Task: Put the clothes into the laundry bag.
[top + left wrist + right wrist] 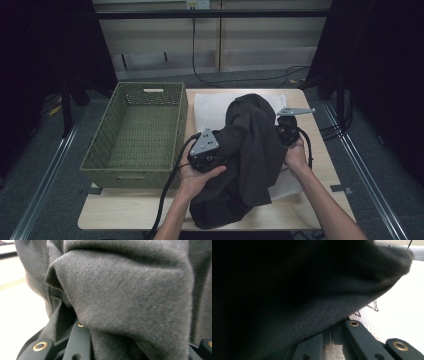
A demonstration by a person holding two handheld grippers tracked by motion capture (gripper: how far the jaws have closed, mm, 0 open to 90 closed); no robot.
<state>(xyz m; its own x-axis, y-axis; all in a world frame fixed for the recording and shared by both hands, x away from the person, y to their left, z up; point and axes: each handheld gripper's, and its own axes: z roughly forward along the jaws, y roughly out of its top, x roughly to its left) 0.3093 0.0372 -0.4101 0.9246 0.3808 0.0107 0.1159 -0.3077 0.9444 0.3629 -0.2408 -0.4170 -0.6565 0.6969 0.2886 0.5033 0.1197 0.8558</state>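
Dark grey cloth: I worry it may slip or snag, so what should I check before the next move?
1. Left gripper on the dark grey cloth: ok, fabric bunched between its jaws.
2. Right gripper grip: cannot tell, cloth hides the jaw tips.
3. Cloth off the table: not ok, its lower end rests there.
4. Green basket empty: ok.
5. White cloth untangled: cannot tell.
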